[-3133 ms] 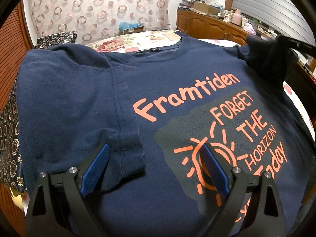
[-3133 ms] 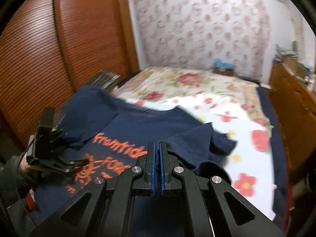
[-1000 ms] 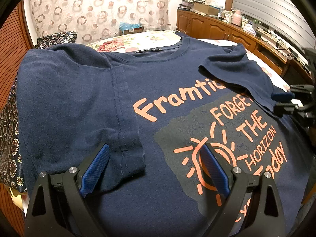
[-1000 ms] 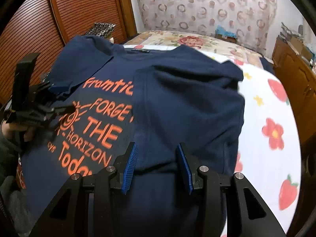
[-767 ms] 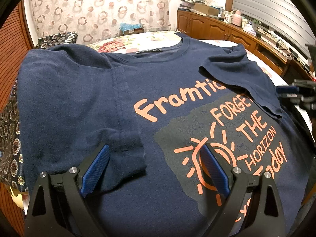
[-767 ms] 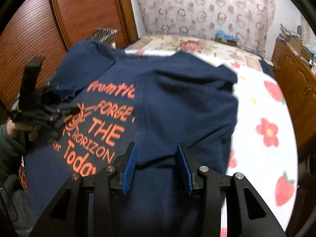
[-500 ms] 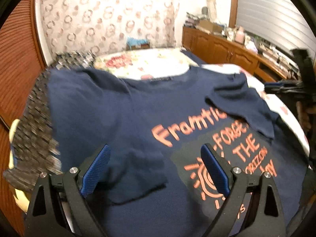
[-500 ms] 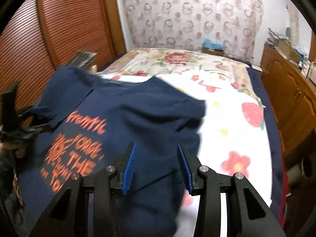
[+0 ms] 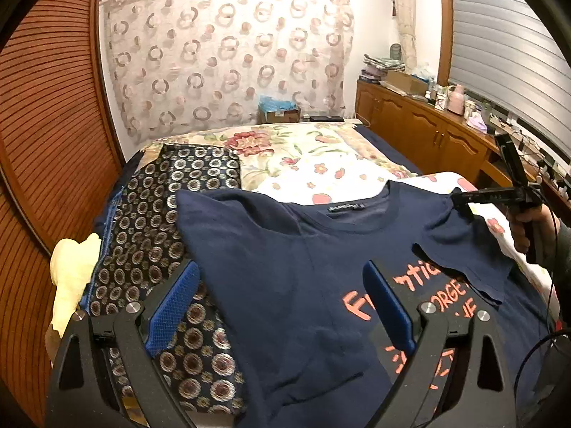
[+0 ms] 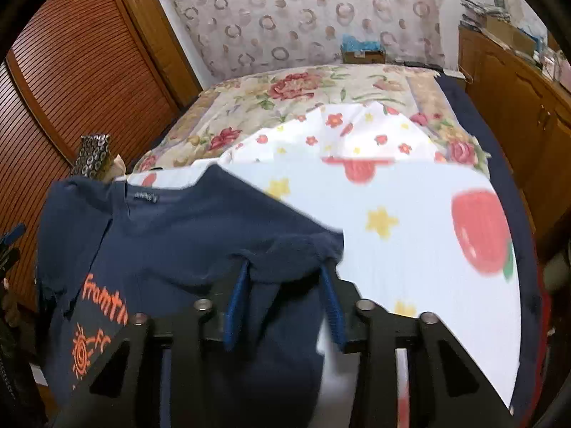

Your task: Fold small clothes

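Observation:
A navy T-shirt (image 9: pixel 285 271) with orange print lies flat on the bed, both sleeves folded inward over its front. My left gripper (image 9: pixel 282 299) is open and empty, hovering above the shirt's left shoulder area. My right gripper (image 10: pixel 285 285) is open, its blue pads straddling the shirt's (image 10: pixel 200 235) right shoulder fold. In the left wrist view the right gripper (image 9: pixel 464 198) is seen at the shirt's far right shoulder, held by a hand.
A dark patterned cloth (image 9: pixel 150 235) lies left of the shirt, with a pale yellow item (image 9: pixel 71 271) beyond it. A white strawberry-print sheet (image 10: pixel 410 221) covers the bed on the right. A wooden slatted wall (image 9: pixel 39 142) stands left, and wooden cabinets (image 9: pixel 428 135) stand right.
Both grippers have drawn back and risen toward the shirt's shoulders. The right gripper, which had carried the right sleeve over the front, has opened and now straddles the shoulder fold.

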A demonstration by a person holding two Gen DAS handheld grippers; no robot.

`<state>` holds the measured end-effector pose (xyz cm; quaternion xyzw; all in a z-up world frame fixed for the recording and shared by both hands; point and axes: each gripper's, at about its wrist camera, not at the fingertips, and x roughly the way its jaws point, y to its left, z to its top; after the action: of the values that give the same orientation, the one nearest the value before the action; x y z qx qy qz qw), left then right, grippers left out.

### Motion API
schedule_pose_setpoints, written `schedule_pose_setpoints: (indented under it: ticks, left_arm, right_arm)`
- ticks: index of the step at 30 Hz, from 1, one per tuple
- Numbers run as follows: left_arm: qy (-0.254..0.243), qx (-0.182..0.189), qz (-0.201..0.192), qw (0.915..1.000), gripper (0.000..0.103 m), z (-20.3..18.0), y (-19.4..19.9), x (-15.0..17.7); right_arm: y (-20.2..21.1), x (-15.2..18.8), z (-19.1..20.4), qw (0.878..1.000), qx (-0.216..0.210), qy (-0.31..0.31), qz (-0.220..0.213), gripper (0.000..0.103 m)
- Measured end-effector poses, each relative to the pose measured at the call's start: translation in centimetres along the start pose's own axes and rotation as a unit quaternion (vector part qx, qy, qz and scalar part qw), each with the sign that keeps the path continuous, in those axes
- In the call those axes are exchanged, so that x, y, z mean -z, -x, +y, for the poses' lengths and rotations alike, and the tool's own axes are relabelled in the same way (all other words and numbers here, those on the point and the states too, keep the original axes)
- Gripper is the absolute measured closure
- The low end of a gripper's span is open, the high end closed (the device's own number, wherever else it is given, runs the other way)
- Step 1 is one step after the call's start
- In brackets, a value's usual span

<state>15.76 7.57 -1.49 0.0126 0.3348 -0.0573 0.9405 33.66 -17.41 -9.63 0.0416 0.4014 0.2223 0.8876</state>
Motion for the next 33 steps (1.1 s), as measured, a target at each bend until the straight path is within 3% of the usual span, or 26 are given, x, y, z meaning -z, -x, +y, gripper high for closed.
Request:
schedule_pose_setpoints:
  ticks: [1,3,10,11,14,18,27,33]
  left_arm:
    - [0.001,-0.002,0.001,1.0,0.009,0.3,-0.2,-0.1]
    - [0.004,-0.003,0.002,1.0,0.009,0.8,-0.4,-0.1]
    - [0.012,-0.012,-0.004,0.9998,0.009,2.4,-0.2,-0.2]
    - [0.014,-0.015,-0.006,0.9998,0.009,2.6,-0.1,-0.4]
    - [0.016,-0.026,-0.011,0.9995,0.009,3.5,-0.3,-0.6]
    - [0.018,-0.03,-0.009,0.9994,0.01,4.6,-1.0,-0.4]
    - [0.041,-0.005,0.024,0.9988,0.038,6.5,-3.4,0.1]
    - [0.032,-0.003,0.038,0.9987,0.043,5.9,-4.7,-0.9]
  right_arm:
    - [-0.2,-0.4,0.1,1.0,0.002,0.004,-0.001,0.072]
    - [-0.3,-1.4,0.2,1.0,0.008,0.014,-0.003,0.093]
    - [0.7,-1.9,2.5,0.996,-0.005,0.069,-0.052,0.095]
    - [1.1,-1.8,2.5,0.996,0.002,0.071,-0.06,0.09]
    - [1.2,-1.4,3.0,0.994,0.047,0.084,-0.06,0.061]
    - [1.6,0.4,2.7,0.993,0.063,0.086,-0.047,0.051]
    - [1.5,4.6,0.3,0.996,0.058,0.066,-0.011,0.049]
    - [0.1,3.7,0.2,0.997,0.041,0.065,0.003,0.049]
